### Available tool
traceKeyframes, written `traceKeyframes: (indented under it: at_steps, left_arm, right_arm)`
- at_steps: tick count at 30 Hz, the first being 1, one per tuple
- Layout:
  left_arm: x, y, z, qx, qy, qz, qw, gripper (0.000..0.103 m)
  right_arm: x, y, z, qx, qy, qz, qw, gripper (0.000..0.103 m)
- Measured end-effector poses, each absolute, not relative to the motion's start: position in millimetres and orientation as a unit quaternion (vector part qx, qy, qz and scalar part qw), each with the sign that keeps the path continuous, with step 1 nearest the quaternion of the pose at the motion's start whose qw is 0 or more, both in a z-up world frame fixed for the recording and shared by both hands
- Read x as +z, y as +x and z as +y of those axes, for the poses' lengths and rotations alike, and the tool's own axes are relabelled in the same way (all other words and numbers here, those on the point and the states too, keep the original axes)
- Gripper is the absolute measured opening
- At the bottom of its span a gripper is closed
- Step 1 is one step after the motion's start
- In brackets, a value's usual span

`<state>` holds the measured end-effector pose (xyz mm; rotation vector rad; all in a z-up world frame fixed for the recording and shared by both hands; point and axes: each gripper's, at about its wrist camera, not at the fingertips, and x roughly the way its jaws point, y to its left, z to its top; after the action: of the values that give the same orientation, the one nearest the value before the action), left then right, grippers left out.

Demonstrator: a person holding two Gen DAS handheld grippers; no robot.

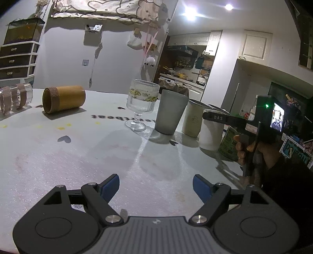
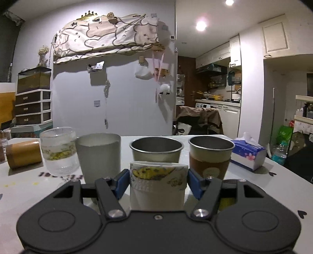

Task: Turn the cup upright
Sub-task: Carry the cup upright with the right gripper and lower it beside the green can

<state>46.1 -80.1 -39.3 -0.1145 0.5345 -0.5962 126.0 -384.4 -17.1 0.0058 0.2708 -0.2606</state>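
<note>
Right gripper (image 2: 158, 182) brackets one paper cup (image 2: 157, 187); one bamboo cup (image 1: 63, 98) lies sideways

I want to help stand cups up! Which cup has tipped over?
The brown bamboo cup at the table's far left. It lies on its side, mouth facing sideways; the grey cup and the others near it stand upright.

The room is dim. Two bright ceiling lights (image 1: 195, 11) glare white and blurry at the top. The tabletop (image 1: 78, 160) shines pale, and the cups throw soft dark shadows on it. Straight walls bend near the edges, and the corners go black.
</note>
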Motion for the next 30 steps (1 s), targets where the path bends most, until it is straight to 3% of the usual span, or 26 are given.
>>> traceKeyframes:
  at_steps: [16,30]
  left_arm:
    - [-34,46,-86,-0.276,-0.045,0.251,0.927,0.089]
    - [-20,46,-95,-0.261,-0.030,0.224,0.938,0.091]
  right_arm:
    - [-14,92,-373,-0.116,0.007,0.145,0.983,0.068]
    - [20,32,-364,-0.099,0.026,0.106,0.989,0.096]
